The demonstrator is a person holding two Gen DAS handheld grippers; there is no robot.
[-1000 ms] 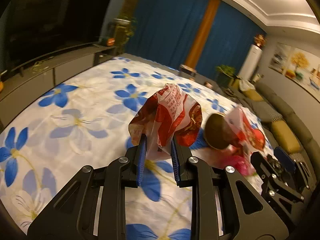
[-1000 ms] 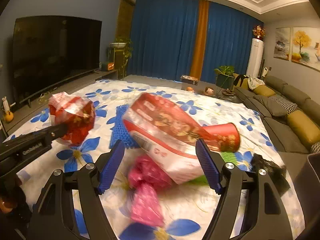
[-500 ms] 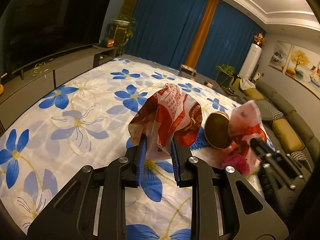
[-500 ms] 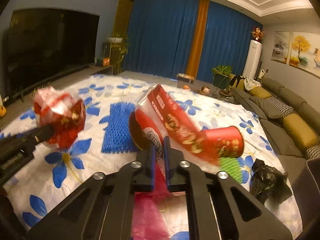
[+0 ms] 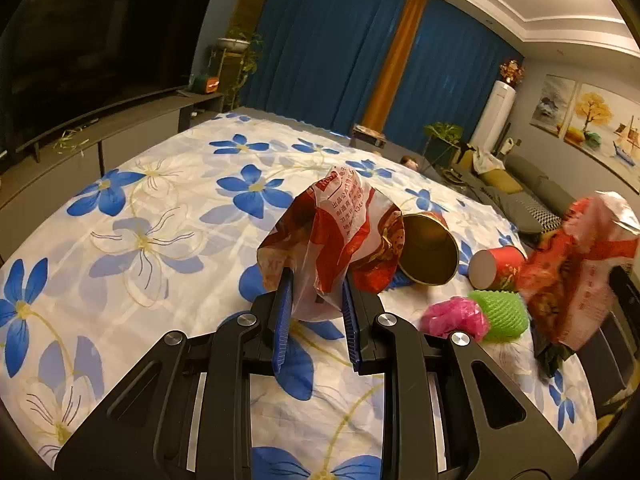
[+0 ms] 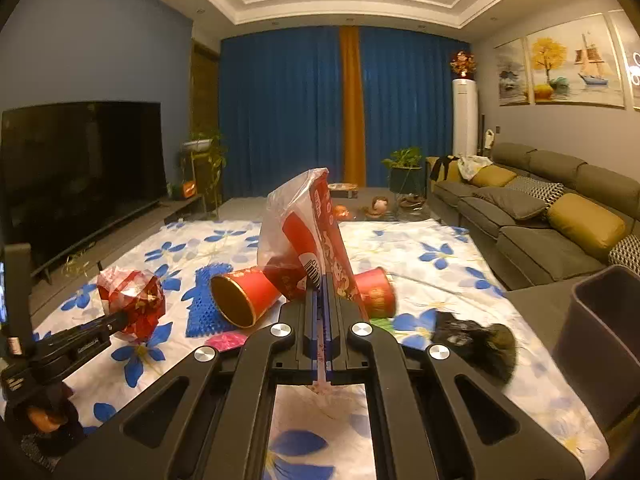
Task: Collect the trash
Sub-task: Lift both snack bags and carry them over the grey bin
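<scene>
My left gripper (image 5: 316, 284) is shut on a crumpled red-and-white plastic bag (image 5: 332, 236), held just above the flowered sheet (image 5: 160, 208). In the right wrist view the same gripper (image 6: 116, 320) and its bag (image 6: 132, 300) show at the left. My right gripper (image 6: 322, 284) is shut on a flat red-and-clear wrapper bag (image 6: 308, 232), which stands up from the jaws; from the left wrist view it hangs blurred at the right (image 5: 576, 272). On the sheet lie two red paper cups (image 6: 244, 296) (image 6: 374, 292), a pink bag (image 5: 454, 318) and a green foam net (image 5: 500, 314).
A blue foam net (image 6: 206, 300) lies behind the cups, and a crumpled black bag (image 6: 472, 340) sits near the sheet's right edge. A dark bin (image 6: 600, 340) stands at the right, a sofa (image 6: 540, 216) behind it, and a TV (image 6: 80, 168) on the left.
My right gripper has closed on the red-and-clear wrapper bag and lifted it up off the sheet. The left gripper has kept its hold and stayed in place.
</scene>
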